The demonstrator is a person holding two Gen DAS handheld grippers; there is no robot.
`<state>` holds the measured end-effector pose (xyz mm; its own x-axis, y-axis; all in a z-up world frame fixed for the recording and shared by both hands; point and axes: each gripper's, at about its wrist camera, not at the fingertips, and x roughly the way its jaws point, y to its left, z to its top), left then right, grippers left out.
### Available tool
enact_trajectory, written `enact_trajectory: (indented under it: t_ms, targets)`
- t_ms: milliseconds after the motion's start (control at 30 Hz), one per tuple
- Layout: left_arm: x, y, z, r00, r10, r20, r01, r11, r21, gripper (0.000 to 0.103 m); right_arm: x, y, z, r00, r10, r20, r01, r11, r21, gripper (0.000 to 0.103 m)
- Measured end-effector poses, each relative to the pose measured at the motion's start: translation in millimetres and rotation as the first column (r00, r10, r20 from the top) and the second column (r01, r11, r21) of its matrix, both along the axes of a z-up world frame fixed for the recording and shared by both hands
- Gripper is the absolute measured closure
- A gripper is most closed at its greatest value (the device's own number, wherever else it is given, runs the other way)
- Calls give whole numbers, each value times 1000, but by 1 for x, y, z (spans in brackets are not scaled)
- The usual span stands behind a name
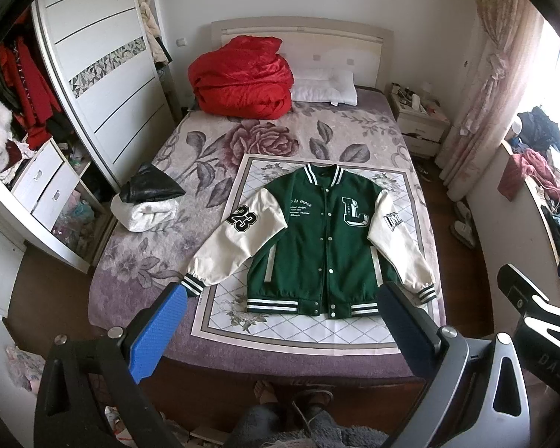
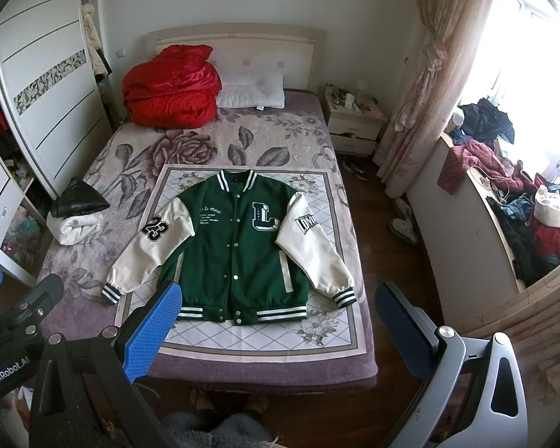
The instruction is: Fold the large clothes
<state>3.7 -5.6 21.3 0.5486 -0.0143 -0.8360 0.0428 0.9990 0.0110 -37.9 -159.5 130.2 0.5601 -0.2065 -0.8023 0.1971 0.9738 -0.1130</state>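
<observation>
Green varsity jacket (image 1: pixel 317 239) lies flat, snapped shut, on the bed's mat (image 1: pixel 239 321). Looks thick and floppy, so pinch the striped cuffs. Left gripper (image 1: pixel 283 321) and right gripper (image 2: pixel 280 321) both gape empty.

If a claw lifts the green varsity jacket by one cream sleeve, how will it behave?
The green varsity jacket with cream sleeves lies flat and creased, so it will probably sag rather than hold its shape. The smooth cream sleeve may slip a little. Being snapped shut, the body likely follows as one piece.
</observation>
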Motion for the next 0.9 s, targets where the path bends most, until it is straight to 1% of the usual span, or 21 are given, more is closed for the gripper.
enact_trajectory:
  t_ms: [133, 267, 333, 400, 500, 600, 633, 733, 767, 800, 833, 867, 900]
  targets:
    - [-1, 0, -1, 1000, -2, -2, 2, 1000, -2, 0, 0, 0, -1, 1000, -1, -3, 1, 1000, 0, 0]
    - [7, -1, -3, 1000, -5, -13, 5, 1000, -13, 0, 5, 2, 5, 1000, -4, -8, 3, 1000, -7, 0]
    - [16, 6, -13, 1000, -5, -7, 5, 1000, -11, 0, 10, 1, 4, 1000, -11, -15, 11, 1000, -6, 0]
    - [29, 7, -20, 1000, 5, 10, -5, 1000, 16, 0, 21, -4, 5, 999, -29, -26, 29, 1000, -8, 0]
    - [56, 13, -44, 999, 22, 45, -26, 997, 75, 0, 44, -14, -10, 997, -73, -21, 73, 997, -9, 0]
    - [88, 17, -77, 999, 21, 43, -26, 992, 121, 0, 71, -33, -43, 993, -115, -19, 115, 993, 21, 0]
    - [99, 18, -89, 999, 21, 35, -25, 991, 133, 0, 81, -45, -61, 989, -145, -27, 147, 988, 42, 0]
    - [137, 9, -138, 1000, 26, -8, -24, 984, 176, 0, 106, -78, -113, 972, -221, -75, 227, 970, 88, 0]
    - [147, 8, -150, 999, 30, -24, -25, 982, 189, 0, 116, -92, -136, 965, -240, -102, 250, 963, 100, 3]
    - [158, 2, -169, 999, 33, -39, -25, 980, 199, 0, 127, -106, -160, 960, -246, -137, 262, 958, 117, 12]
    - [168, -4, -190, 998, 41, -51, -29, 976, 217, 0, 133, -113, -183, 956, -247, -159, 268, 955, 128, 17]
    - [176, -8, -204, 997, 47, -60, -32, 972, 232, 0, 144, -127, -212, 946, -257, -196, 285, 949, 133, 20]
    - [185, -14, -225, 996, 50, -71, -31, 969, 247, 0, 152, -137, -238, 938, -263, -224, 299, 943, 143, 20]
